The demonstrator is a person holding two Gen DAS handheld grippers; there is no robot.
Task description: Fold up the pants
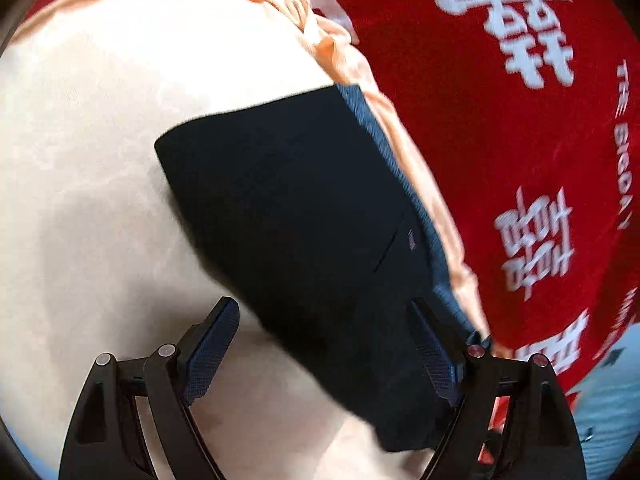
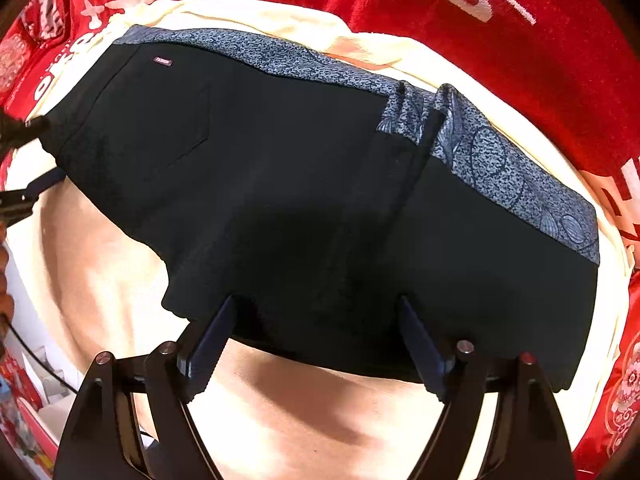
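Observation:
The black pants (image 2: 304, 184) lie folded in a compact block on a cream cloth (image 2: 280, 416), with a blue-grey patterned band (image 2: 500, 168) along the far edge. They also show in the left wrist view (image 1: 304, 208). My left gripper (image 1: 324, 340) is open, its fingers either side of the block's near end. My right gripper (image 2: 316, 336) is open at the block's near edge. The left gripper's tips (image 2: 24, 160) show at the far left of the right wrist view.
A red cloth with white characters (image 1: 520, 120) lies under and around the cream cloth (image 1: 100, 160); it also shows in the right wrist view (image 2: 480, 12). A cable (image 2: 36, 364) and clutter sit at the lower left.

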